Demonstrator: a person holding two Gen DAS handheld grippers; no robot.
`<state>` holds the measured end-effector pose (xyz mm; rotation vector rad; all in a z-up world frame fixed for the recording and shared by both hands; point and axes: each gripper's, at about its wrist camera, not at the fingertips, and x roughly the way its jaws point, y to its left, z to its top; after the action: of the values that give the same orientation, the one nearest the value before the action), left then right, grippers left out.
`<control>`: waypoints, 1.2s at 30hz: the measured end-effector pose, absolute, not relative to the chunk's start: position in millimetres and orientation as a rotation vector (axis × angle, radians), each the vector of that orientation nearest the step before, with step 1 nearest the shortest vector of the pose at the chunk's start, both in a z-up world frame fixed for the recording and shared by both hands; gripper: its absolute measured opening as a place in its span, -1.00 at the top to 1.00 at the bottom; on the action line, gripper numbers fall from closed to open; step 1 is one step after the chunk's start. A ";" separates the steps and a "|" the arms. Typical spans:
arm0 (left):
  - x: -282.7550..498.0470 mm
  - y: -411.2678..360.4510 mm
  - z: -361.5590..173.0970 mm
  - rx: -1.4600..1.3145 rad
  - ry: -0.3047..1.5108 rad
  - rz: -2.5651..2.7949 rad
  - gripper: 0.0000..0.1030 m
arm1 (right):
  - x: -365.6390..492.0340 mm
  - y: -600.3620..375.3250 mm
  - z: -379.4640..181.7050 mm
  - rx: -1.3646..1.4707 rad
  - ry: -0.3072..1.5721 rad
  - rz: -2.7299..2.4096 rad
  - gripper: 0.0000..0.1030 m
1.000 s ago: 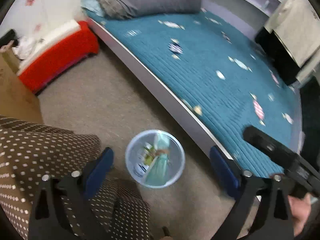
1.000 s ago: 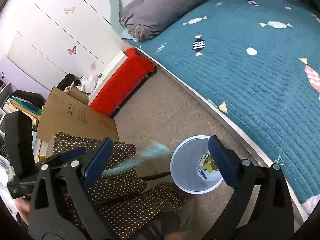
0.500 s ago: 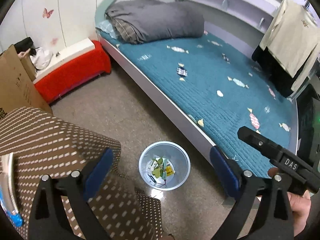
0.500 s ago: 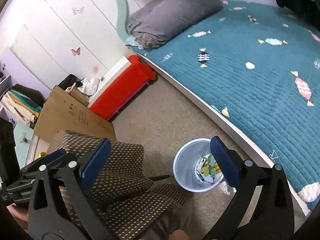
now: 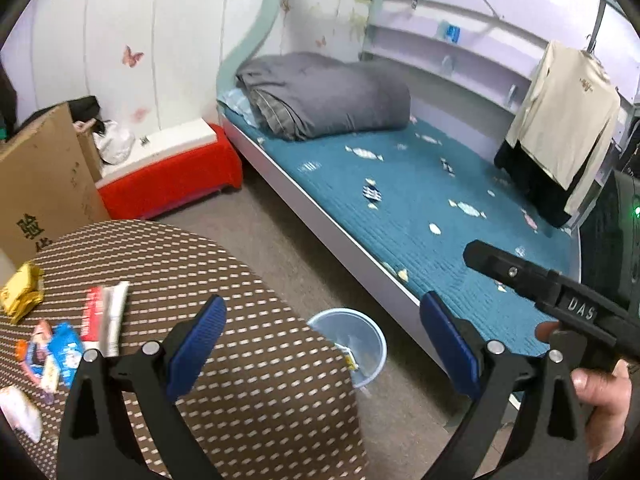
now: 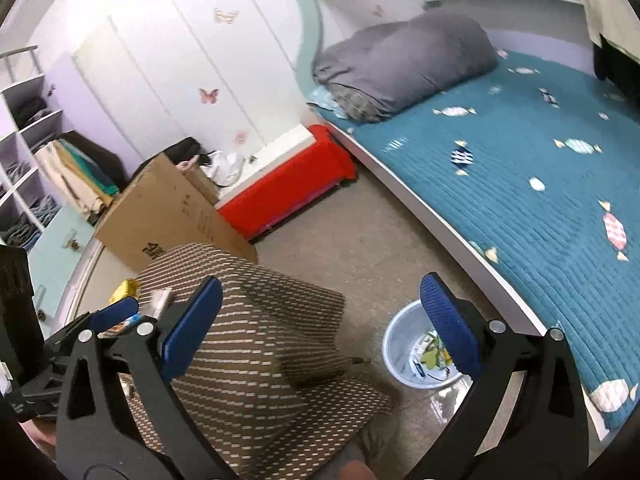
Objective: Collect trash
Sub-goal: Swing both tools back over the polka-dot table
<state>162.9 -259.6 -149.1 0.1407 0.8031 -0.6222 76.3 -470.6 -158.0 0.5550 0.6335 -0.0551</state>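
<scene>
Wrappers (image 5: 60,344) lie scattered on the left part of your worktop (image 5: 256,384), the round one with the brown patterned cloth: a yellow packet (image 5: 20,292), a red and white tube (image 5: 105,318) and blue and white pieces. Your left gripper (image 5: 322,340) hangs above the worktop's edge with its blue-padded fingers (image 5: 198,344) wide apart and holding nothing. Your right gripper (image 6: 320,326) also has its fingers spread and empty. On the floor between the worktop and the bed (image 6: 540,200) stands the bin (image 6: 394,354), with some trash inside.
</scene>
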 end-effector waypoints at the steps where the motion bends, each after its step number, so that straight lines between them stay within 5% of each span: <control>1: 158.7 -249.2 -143.8 0.133 0.789 -0.617 -0.84 | 75.9 -462.1 -151.7 0.542 0.627 -0.043 -0.88; 18: 125.0 -110.8 -122.3 0.065 0.698 -0.451 -0.85 | 91.5 -330.4 -115.9 0.329 0.660 0.164 -0.88; 36: 122.1 65.1 -171.5 0.023 0.755 -0.139 -0.85 | 128.8 -147.0 -171.1 0.015 0.827 0.480 -0.88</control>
<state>122.1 65.1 -171.5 0.0226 0.7552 -0.1394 128.8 -147.0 -171.1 0.0145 0.8272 0.4799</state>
